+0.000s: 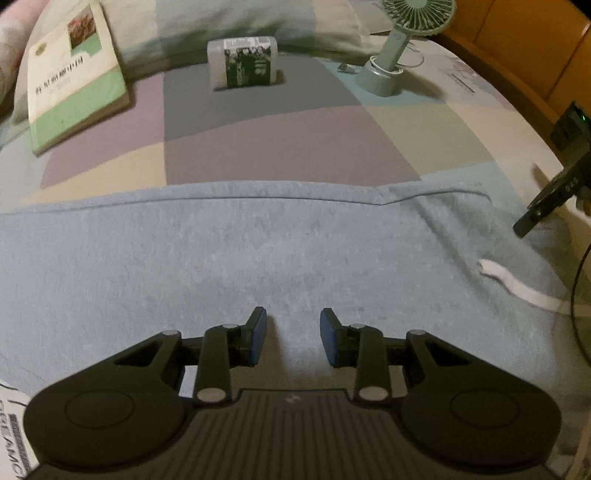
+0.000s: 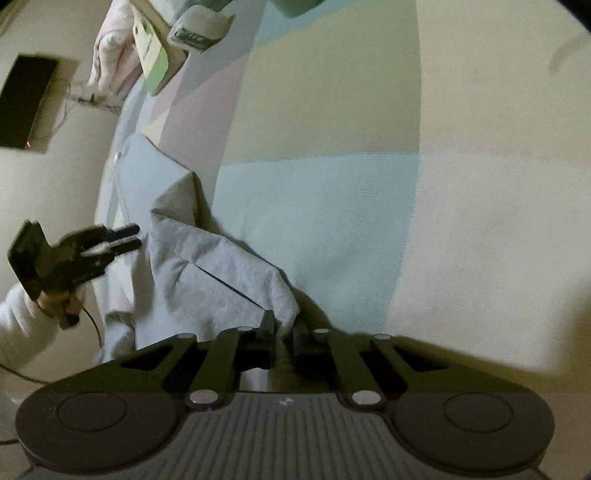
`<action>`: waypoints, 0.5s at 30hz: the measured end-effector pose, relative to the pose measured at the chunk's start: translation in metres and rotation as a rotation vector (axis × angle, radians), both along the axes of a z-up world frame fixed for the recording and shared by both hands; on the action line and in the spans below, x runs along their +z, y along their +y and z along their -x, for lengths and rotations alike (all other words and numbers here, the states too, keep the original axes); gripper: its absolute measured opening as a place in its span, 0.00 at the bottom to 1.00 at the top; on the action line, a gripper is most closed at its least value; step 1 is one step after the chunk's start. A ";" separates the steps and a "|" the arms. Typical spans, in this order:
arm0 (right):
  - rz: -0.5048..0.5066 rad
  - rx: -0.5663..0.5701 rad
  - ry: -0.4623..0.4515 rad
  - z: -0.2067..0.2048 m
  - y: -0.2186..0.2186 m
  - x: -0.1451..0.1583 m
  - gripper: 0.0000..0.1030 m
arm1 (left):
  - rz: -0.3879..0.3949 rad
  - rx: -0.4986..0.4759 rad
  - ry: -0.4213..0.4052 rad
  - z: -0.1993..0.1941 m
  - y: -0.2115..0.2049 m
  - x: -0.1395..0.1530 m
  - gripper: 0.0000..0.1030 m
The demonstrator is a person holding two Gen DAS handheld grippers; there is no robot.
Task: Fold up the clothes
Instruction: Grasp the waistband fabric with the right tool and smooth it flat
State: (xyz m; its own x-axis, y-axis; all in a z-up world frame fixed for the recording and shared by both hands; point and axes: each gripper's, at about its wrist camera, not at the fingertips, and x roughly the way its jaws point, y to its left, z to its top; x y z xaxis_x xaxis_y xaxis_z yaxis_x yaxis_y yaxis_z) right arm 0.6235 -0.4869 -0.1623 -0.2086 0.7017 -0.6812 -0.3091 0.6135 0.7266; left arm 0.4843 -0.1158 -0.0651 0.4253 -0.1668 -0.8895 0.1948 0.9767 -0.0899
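A light blue garment lies spread flat across a patchwork bed sheet, with a white drawstring on its right side. My left gripper hovers just over the cloth, open, its blue pads holding nothing. In the right wrist view my right gripper is shut on a raised, wrinkled corner of the garment, the cloth bunched between its fingers. The left gripper shows at the far left there, held by a hand in a white sleeve. The right gripper pokes in at the right edge of the left wrist view.
On the bed beyond the garment lie a green-and-white book, a pack of tissues and a green hand fan on its stand, in front of a pillow. A wooden bed frame borders the right. A dark flat device lies off the bed.
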 end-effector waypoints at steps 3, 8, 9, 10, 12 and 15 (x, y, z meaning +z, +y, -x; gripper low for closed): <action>0.021 -0.047 -0.074 0.018 0.002 0.007 0.07 | -0.005 -0.032 -0.015 0.001 -0.005 0.001 0.32; 0.143 -0.035 -0.267 0.033 -0.001 0.042 0.08 | -0.033 -0.056 -0.022 0.003 -0.007 0.004 0.32; 0.148 -0.060 -0.276 0.030 -0.008 0.047 0.08 | -0.038 -0.060 -0.024 0.003 -0.006 0.005 0.32; 0.157 -0.092 -0.282 0.027 -0.018 0.051 0.08 | -0.044 -0.063 -0.027 0.004 -0.006 0.005 0.32; 0.185 -0.147 -0.285 0.024 -0.035 0.055 0.08 | -0.050 -0.065 -0.029 0.004 -0.005 0.005 0.32; 0.195 -0.199 -0.263 0.026 -0.044 0.052 0.10 | -0.046 -0.056 -0.022 0.004 -0.005 0.002 0.32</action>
State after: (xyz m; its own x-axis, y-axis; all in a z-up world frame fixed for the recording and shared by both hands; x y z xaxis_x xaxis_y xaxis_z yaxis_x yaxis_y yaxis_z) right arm 0.5976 -0.5310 -0.1104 0.1182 0.5630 -0.8179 -0.3303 0.7991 0.5023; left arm 0.4800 -0.1205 -0.0636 0.4356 -0.1503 -0.8875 0.2509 0.9672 -0.0406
